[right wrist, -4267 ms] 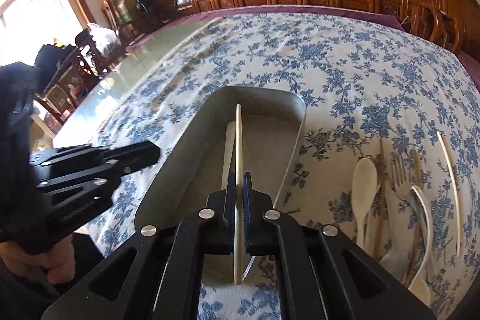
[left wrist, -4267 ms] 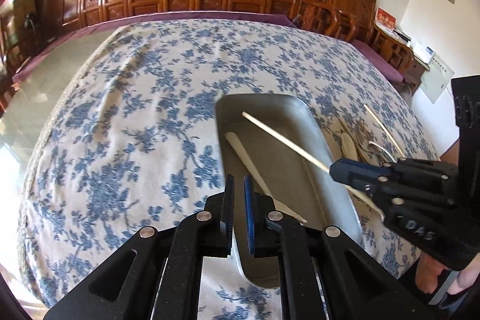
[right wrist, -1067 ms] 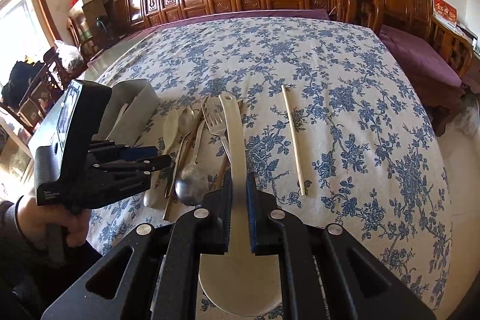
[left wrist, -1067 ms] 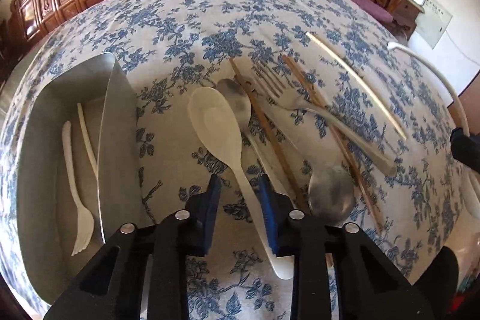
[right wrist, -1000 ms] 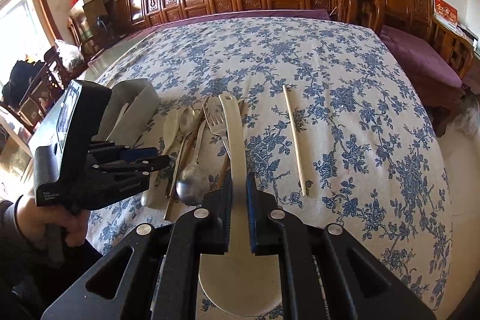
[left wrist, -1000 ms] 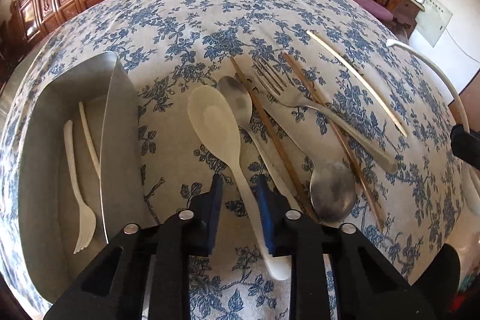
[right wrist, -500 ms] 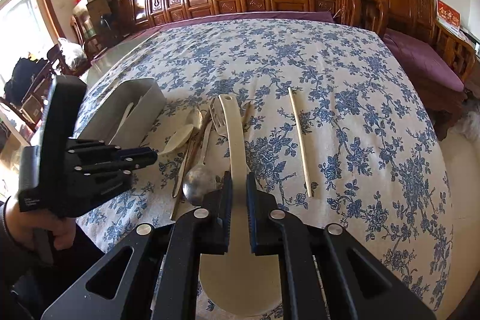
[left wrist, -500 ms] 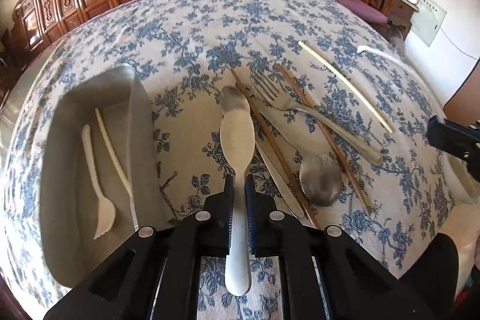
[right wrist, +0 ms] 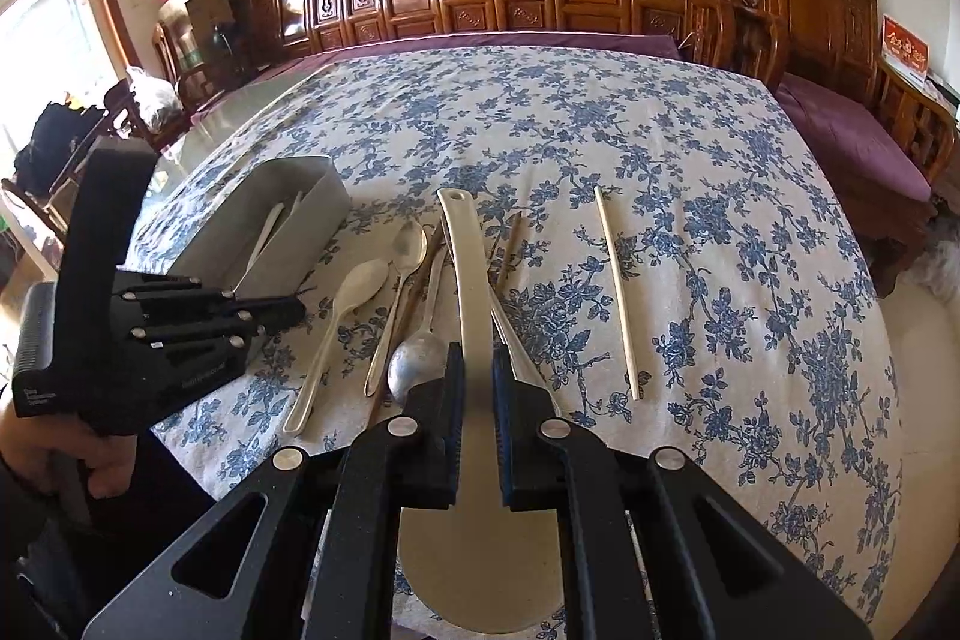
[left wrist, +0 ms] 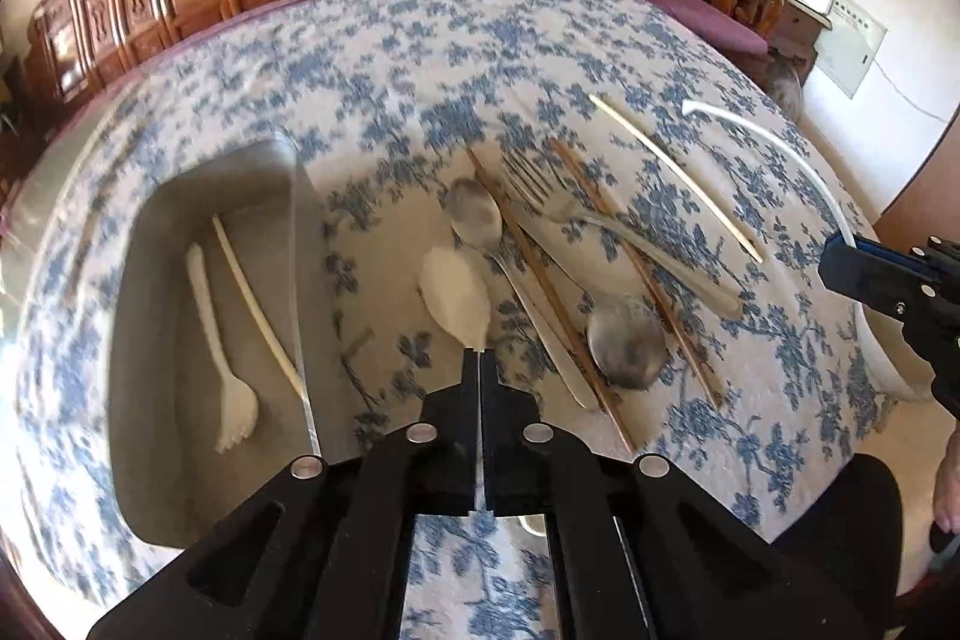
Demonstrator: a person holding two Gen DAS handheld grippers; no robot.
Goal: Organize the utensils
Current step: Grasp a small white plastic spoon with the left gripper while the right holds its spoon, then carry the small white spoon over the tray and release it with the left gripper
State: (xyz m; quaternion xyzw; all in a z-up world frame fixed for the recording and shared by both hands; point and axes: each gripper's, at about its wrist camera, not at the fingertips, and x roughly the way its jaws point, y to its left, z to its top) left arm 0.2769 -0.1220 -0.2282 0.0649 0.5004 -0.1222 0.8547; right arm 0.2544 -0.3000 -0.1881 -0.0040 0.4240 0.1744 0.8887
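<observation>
Left gripper [left wrist: 480, 358] clamped on pale plastic spoon [left wrist: 455, 293], now lifted off floral tablecloth [left wrist: 540, 40], right gripper [right wrist: 477, 370] pinching flat cream spatula [right wrist: 465, 268], grey metal tray [left wrist: 180, 316] alongside.

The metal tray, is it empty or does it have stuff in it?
Not empty: the metal tray holds a white fork and a pale chopstick.

- Grey metal tray [left wrist: 198, 178]: rectangular, on the floral cloth; holds a white plastic fork [left wrist: 219, 358] and a pale chopstick [left wrist: 252, 304].
- White plastic spoon [left wrist: 456, 298]: raised, bowl forward, handle clamped.
- Broad cream spatula [right wrist: 474, 304]: handle clamped, blade nearest the camera.
- On the cloth, overlapping: two steel spoons [left wrist: 624, 352], steel fork [left wrist: 576, 214], two brown chopsticks [left wrist: 540, 274].
- Pale chopstick [right wrist: 618, 292]: apart, alone.
</observation>
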